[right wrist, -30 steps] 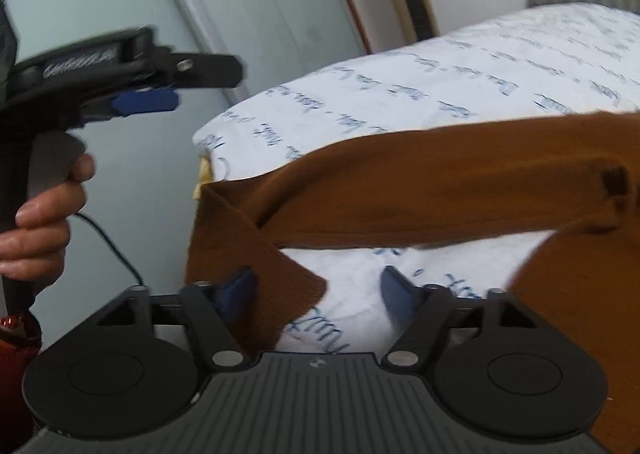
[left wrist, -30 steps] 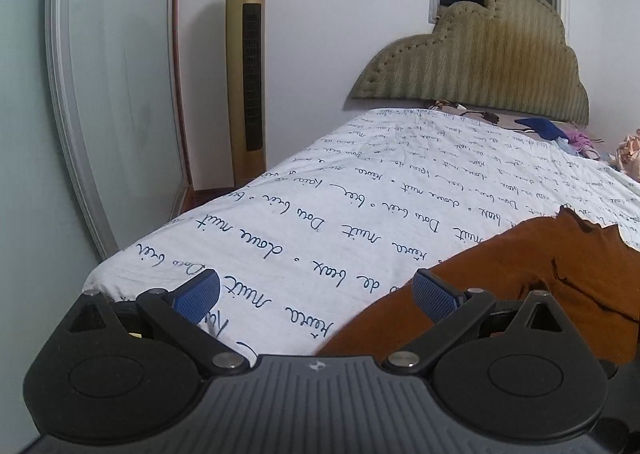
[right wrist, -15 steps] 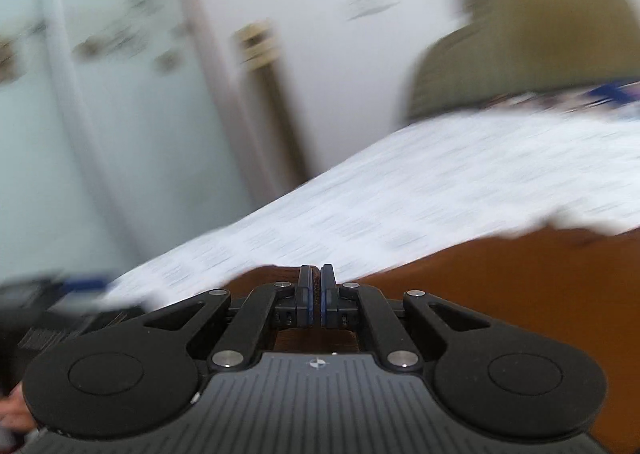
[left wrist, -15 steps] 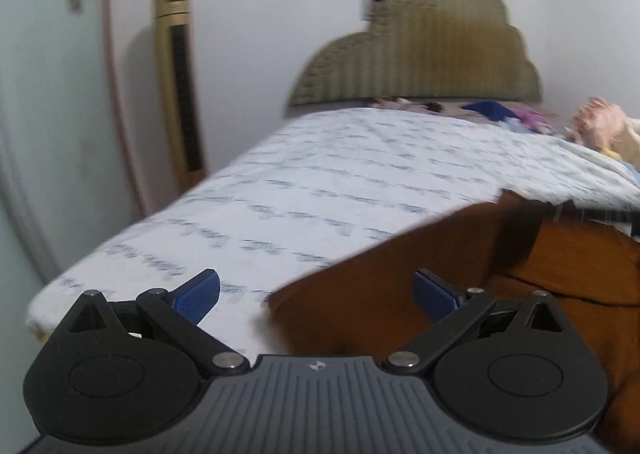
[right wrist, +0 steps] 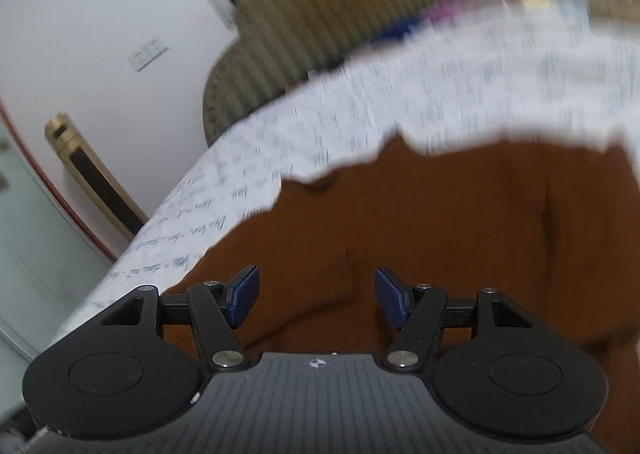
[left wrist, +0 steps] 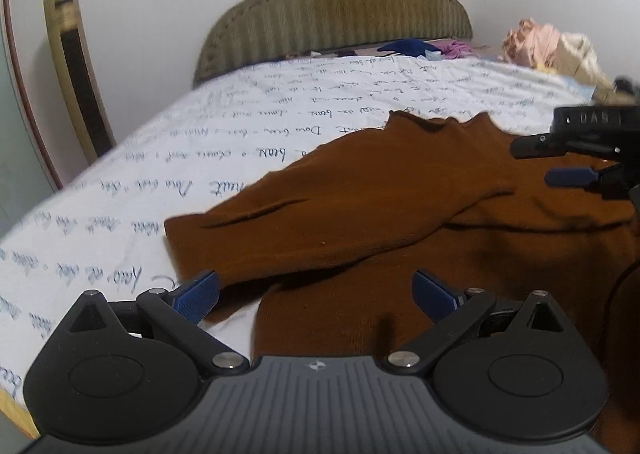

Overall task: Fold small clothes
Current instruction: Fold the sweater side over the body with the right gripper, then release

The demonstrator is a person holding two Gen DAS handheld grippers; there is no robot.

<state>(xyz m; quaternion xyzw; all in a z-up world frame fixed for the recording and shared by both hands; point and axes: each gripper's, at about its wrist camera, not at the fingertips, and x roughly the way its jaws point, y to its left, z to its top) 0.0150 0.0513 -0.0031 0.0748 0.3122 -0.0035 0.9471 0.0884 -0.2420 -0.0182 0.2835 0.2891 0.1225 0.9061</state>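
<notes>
Headboard (left wrist: pixel 332 10), clothes pile (left wrist: pixel 560 50) — beyond sweater (left wrist: pixel 380 194)

A white script-printed bedsheet (left wrist: pixel 280 126) covers the bed; padded headboard (left wrist: pixel 340 2) at twelve o'clock, gold tower fan (left wrist: pixel 76 74) at ten, heaped laundry (left wrist: pixel 556 50) at two.

Both wrist cameras sit low at the bed's near end, facing its far headboard (left wrist: pixel 340 6) — the left one close over the brown garment (left wrist: pixel 380 194), the right tilted, blurred — sharing garment, sheet (right wrist: pixel 400 102), headboard.
</notes>
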